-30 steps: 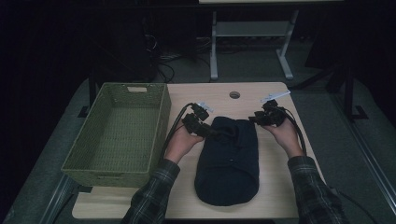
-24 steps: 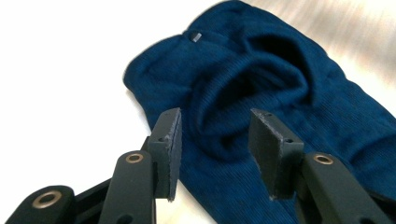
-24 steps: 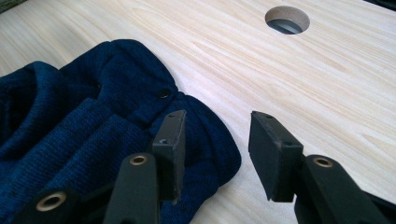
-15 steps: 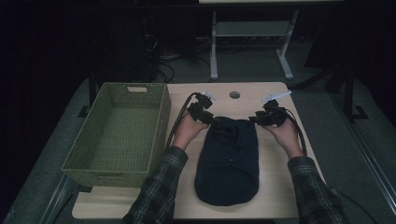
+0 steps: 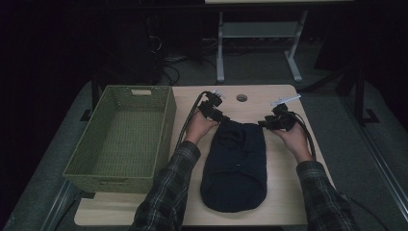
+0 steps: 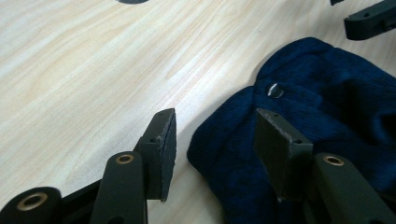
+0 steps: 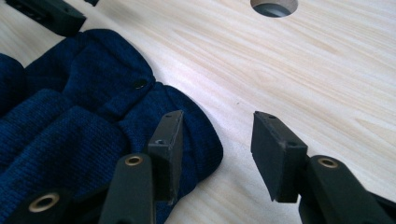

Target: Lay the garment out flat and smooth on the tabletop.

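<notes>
Garment [image 5: 234, 163] corners between the parted, unclamped jaws of left tool [image 6: 212, 144] and right tool [image 7: 215, 142], left jaws just widening

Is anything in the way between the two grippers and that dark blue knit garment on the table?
Nothing visible. The left gripper and right gripper both stand open at the far corners of the dark blue knit garment, each straddling a bit of its edge, bare table beside them.

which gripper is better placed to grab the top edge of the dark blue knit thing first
Left, narrowly. In the left gripper view the left gripper has its open jaws straddling the dark blue knit garment edge. The right gripper also sits open at its corner, but fabric lies mostly outside its gap.
</notes>
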`<state>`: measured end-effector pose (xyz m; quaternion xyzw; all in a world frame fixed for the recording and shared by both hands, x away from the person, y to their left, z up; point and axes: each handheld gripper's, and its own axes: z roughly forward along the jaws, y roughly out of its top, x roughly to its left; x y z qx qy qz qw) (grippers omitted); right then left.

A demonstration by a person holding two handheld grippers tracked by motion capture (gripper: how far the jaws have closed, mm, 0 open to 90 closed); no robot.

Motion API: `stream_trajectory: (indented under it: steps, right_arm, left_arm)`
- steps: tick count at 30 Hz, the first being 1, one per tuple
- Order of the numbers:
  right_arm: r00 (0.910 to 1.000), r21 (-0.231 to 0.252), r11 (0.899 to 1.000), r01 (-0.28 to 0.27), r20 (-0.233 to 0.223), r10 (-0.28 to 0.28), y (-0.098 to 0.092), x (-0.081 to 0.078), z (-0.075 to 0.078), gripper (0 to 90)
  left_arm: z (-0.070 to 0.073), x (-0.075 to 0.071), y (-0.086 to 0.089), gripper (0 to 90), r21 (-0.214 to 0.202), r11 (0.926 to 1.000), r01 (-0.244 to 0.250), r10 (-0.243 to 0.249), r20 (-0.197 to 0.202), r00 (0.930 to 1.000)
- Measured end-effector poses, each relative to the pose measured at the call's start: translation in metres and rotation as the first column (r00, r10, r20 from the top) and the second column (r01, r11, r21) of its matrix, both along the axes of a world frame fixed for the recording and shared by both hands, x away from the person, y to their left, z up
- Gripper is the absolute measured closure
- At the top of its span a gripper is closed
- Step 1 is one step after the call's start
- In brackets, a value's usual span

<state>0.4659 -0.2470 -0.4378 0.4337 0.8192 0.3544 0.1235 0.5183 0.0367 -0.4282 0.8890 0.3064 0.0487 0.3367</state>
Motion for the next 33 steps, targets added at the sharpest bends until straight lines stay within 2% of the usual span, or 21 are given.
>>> stream_trajectory:
  steps: [1, 2, 7, 13, 16, 21, 23, 27, 31, 33]
  right_arm:
    - [1.0000, 0.000, 1.000, 0.000, 0.000, 0.000, 0.000, 0.000, 0.000, 53.1]
    - [1.0000, 0.002, 1.000, -0.006, -0.005, 0.006, 0.001, 0.000, -0.001, 53.1]
    - [0.9999, -0.006, 1.000, -0.006, -0.010, 0.006, 0.002, 0.001, -0.003, 53.1]
    - [0.9988, -0.020, 1.000, -0.003, -0.048, 0.002, 0.004, 0.004, -0.014, 53.2]
    - [0.9982, -0.007, 1.000, -0.001, -0.060, 0.001, 0.004, 0.006, -0.018, 53.3]
    - [0.9977, 0.000, 1.000, -0.001, -0.067, 0.001, 0.006, 0.008, -0.022, 53.4]
    - [0.9962, 0.006, 1.000, 0.000, -0.087, 0.001, 0.007, 0.010, -0.026, 54.4]
    - [0.9942, 0.024, 1.000, -0.001, -0.108, 0.003, 0.005, 0.010, -0.028, 59.9]
    - [0.9911, 0.035, 0.999, -0.014, -0.131, 0.019, 0.008, 0.010, -0.027, 73.3]
    - [0.9907, 0.030, 0.999, -0.020, -0.134, 0.023, 0.009, 0.010, -0.027, 77.5]
  left_arm:
    - [-0.003, 0.001, 0.000, 48.9, -0.003, 1.0000, -0.003, 0.003, -0.007, 1.0000]
    - [-0.008, 0.004, 0.001, 48.3, 0.011, 0.9999, -0.001, 0.002, -0.018, 0.9998]
    - [-0.015, 0.006, 0.000, 47.4, 0.025, 0.9997, -0.005, 0.006, -0.032, 0.9995]
    - [-0.024, 0.008, -0.001, 47.1, 0.067, 0.9977, 0.011, -0.008, -0.041, 0.9991]
    - [-0.027, 0.007, -0.003, 47.5, 0.061, 0.9981, 0.009, -0.006, -0.044, 0.9990]
    - [-0.028, 0.008, -0.003, 55.3, 0.049, 0.9984, 0.027, -0.025, -0.053, 0.9983]
    - [-0.028, 0.007, -0.004, 60.5, 0.045, 0.9981, 0.042, -0.040, -0.058, 0.9976]
    - [-0.028, 0.006, -0.005, 67.7, 0.038, 0.9978, 0.055, -0.052, -0.073, 0.9960]
    - [-0.028, 0.005, -0.006, 74.9, 0.039, 0.9978, 0.054, -0.050, -0.091, 0.9946]
    - [-0.026, 0.004, -0.006, 76.5, 0.054, 0.9966, 0.061, -0.056, -0.091, 0.9942]
